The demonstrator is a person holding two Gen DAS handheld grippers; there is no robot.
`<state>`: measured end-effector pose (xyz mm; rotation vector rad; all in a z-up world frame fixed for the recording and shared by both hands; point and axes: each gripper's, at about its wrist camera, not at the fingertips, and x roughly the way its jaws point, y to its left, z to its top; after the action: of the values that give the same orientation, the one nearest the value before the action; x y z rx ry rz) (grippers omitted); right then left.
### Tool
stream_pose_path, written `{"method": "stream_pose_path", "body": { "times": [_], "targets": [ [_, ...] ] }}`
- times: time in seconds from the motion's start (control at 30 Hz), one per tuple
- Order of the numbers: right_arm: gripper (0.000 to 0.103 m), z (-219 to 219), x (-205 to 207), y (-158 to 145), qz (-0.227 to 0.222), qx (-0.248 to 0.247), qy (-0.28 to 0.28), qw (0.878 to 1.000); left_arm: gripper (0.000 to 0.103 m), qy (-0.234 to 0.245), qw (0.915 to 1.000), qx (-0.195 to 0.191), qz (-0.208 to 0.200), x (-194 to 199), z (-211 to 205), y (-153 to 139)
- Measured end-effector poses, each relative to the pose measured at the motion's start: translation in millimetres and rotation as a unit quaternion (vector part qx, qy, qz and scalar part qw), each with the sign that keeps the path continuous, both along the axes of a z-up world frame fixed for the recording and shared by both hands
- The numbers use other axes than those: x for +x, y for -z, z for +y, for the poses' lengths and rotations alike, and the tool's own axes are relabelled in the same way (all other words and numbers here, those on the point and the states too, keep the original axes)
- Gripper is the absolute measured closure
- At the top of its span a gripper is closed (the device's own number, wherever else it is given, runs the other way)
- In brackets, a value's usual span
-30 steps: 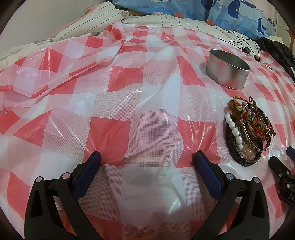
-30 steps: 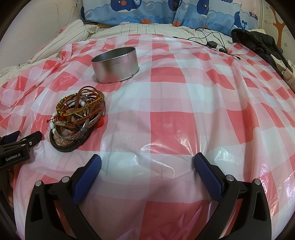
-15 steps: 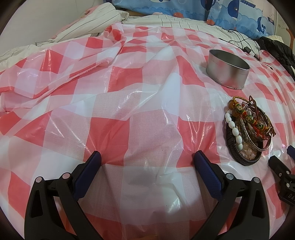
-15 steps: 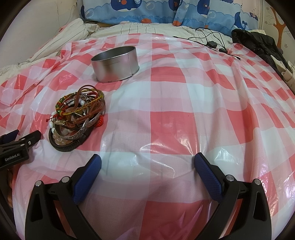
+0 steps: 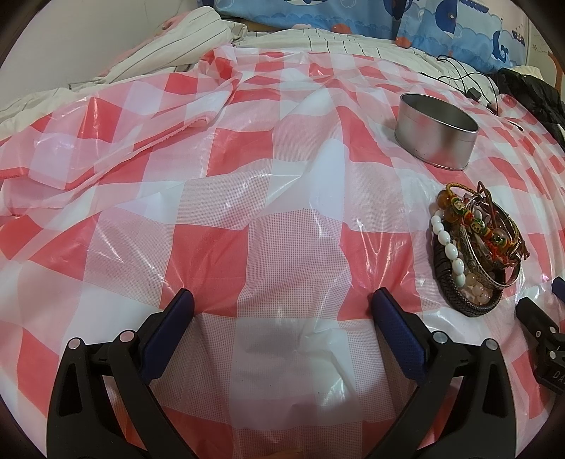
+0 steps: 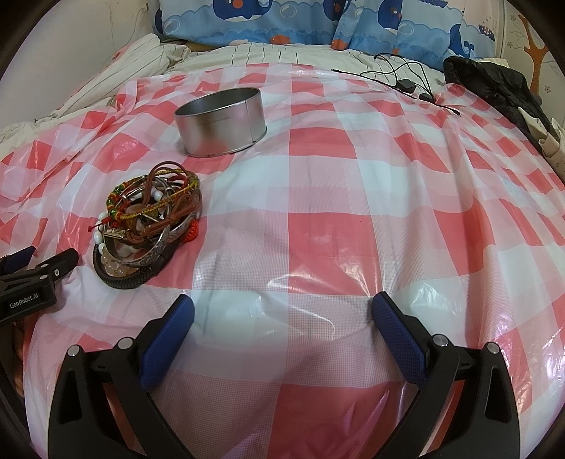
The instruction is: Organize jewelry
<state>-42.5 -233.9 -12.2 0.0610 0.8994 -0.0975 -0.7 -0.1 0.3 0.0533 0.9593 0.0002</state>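
Note:
A tangled pile of bracelets (image 5: 475, 247) (image 6: 148, 226), with white beads, a black braid, metal bangles and cords, lies on the red-and-white checked plastic sheet (image 5: 247, 183) (image 6: 353, 197). Behind it stands a round silver tin (image 5: 436, 136) (image 6: 220, 121), upright and with no lid. My left gripper (image 5: 282, 303) is open over bare sheet, left of the pile. My right gripper (image 6: 282, 307) is also open, with the pile ahead to its left. Nothing sits between either pair of fingers.
The sheet covers a bed with striped bedding (image 6: 116, 77) and blue whale pillows (image 6: 282, 21) at the back. Black cables with a charger (image 6: 406, 83) and a black garment (image 6: 501, 84) lie at the far right. Sheet folds bunch up at the left (image 5: 116, 141).

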Motion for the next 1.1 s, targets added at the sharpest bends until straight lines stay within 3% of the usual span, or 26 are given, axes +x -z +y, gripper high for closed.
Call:
{"method": "stream_pose_path", "body": {
  "times": [1.1],
  "targets": [
    [0.007,1.7,-0.4,0.1,0.001,-0.003,0.000,1.000,0.006,0.000,1.0000,0.002,-0.001,-0.6,-1.0,0.0]
  ]
}}
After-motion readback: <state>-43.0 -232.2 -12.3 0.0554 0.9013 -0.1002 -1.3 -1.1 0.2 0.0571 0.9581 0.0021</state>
